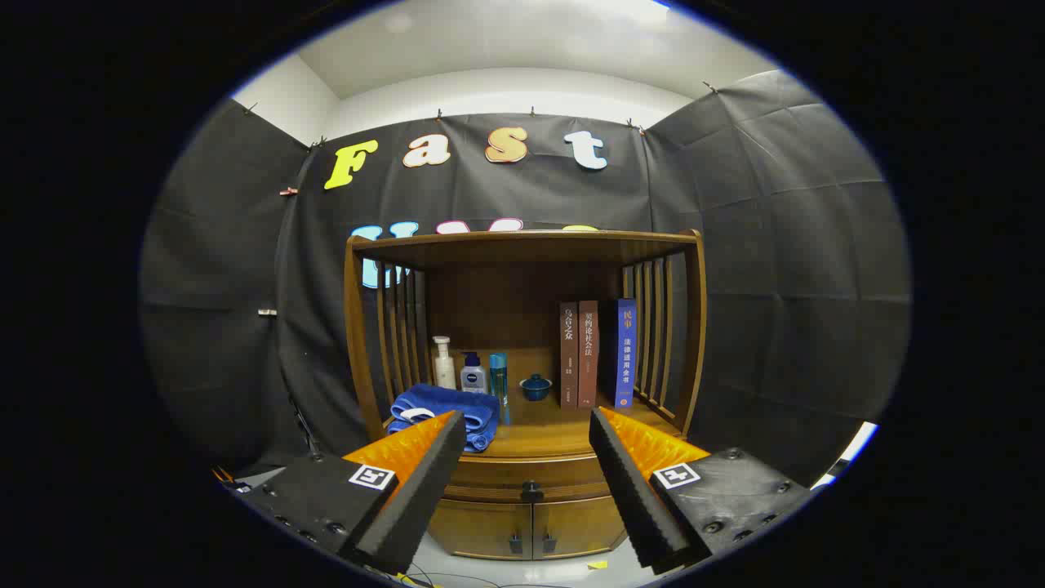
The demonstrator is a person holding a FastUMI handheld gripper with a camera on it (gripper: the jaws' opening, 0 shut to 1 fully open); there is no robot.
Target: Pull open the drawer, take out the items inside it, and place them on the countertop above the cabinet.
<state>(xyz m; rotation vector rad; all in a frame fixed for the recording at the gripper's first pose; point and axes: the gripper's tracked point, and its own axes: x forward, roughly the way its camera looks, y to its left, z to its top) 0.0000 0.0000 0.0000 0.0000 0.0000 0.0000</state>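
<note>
A wooden cabinet [522, 245] with slatted sides stands beyond my fingers. Its drawer [531, 474] is closed, with a small dark knob [531, 491] at the middle of its front, seen between my fingers and some way ahead. The countertop [555, 437] above the drawer carries a folded blue towel [445, 412] just past the left finger. My gripper [526, 437] is open, with nothing between its fingers, and it stays clear of the cabinet.
On the countertop stand a white pump bottle [443, 363], a small blue-capped bottle [473, 374], a teal tube [499, 384], a blue lidded cup [536, 387] and three upright books [596, 354]. Two lower doors [531, 527] sit under the drawer.
</note>
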